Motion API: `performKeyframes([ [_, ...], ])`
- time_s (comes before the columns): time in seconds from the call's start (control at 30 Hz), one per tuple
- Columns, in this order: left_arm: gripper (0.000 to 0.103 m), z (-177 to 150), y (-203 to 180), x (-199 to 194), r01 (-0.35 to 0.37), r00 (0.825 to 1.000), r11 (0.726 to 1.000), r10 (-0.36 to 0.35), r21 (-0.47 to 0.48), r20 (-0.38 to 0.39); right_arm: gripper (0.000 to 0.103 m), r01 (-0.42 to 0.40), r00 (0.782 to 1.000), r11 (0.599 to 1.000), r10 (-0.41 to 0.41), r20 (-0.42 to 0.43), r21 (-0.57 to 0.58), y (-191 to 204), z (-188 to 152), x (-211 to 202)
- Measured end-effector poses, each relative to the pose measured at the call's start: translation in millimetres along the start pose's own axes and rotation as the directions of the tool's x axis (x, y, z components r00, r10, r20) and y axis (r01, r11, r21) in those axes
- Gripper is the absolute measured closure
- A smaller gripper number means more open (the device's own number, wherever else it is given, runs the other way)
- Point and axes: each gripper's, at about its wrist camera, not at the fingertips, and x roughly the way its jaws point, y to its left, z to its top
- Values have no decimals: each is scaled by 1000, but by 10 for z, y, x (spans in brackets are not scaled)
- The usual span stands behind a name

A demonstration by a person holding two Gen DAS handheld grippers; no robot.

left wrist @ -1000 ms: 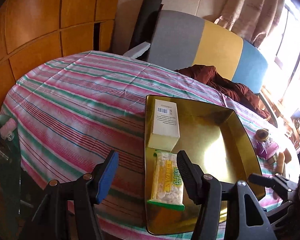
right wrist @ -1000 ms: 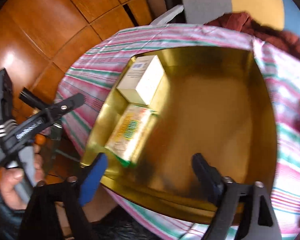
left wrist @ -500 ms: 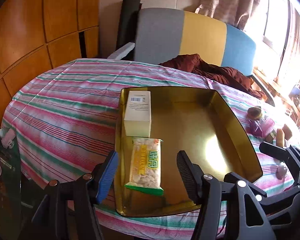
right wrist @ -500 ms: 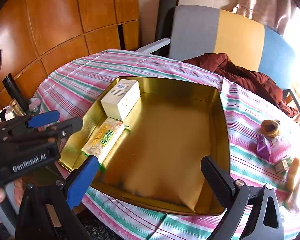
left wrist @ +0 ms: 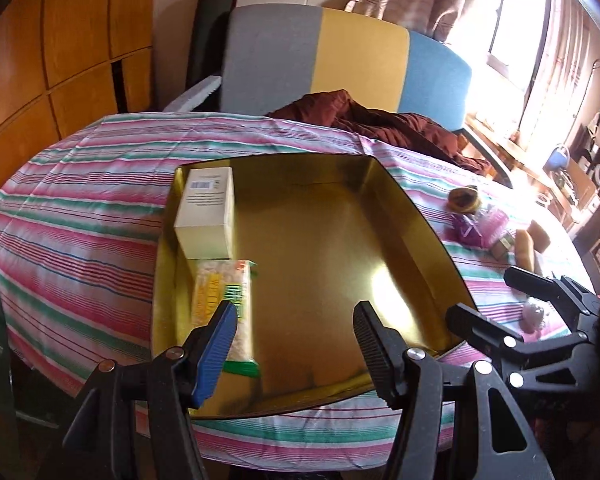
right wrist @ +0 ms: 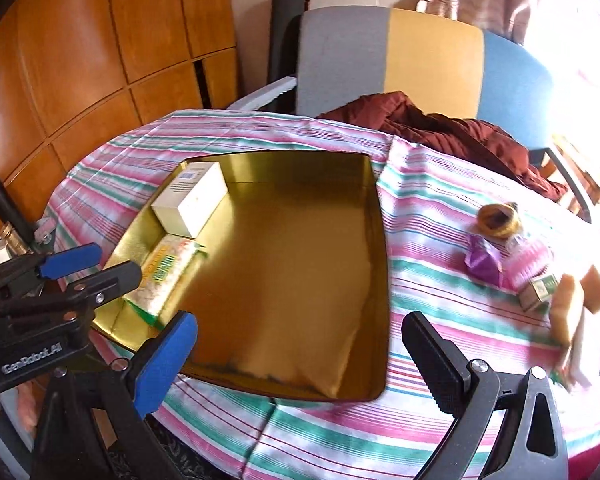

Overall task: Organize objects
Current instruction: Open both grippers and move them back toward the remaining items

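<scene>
Where the striped cloth covers the round surface point(right wrist: 340, 432), a gold tray point(right wrist: 284, 320) is seen lying flat near its front edge. Behind the surface a grey, yellow and blue chair point(right wrist: 420, 60) is noted, with a dark red garment point(right wrist: 440, 128) draped over the far rim. Inside the tray, against its left wall, a white box point(left wrist: 208, 216) is recorded at the back and a yellow-green snack packet point(left wrist: 224, 296) directly in front of it, the two touching or nearly so. A cluster of small items point(right wrist: 512, 256) is observed on the cloth to the right of the tray, apart from it. Left tongs point(left wrist: 292, 340) are held open above the tray's near left part, nothing between them. Right tongs point(right wrist: 300, 356) are spread wide over the tray's front edge, likewise empty.
</scene>
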Motion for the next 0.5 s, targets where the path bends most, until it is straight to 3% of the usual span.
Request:
performKeyframes([
  [0.3, 42, 40, -317, 48, 56, 998, 995, -55, 81, -14, 0, 91, 996, 985, -90, -13, 144, -732, -110, -125],
  [0.5, 42, 70, -753, 95, 152, 988, 969, -145, 196, -50, 0, 223, 974, 933, -226, -22, 283, -1546, -212, -411],
])
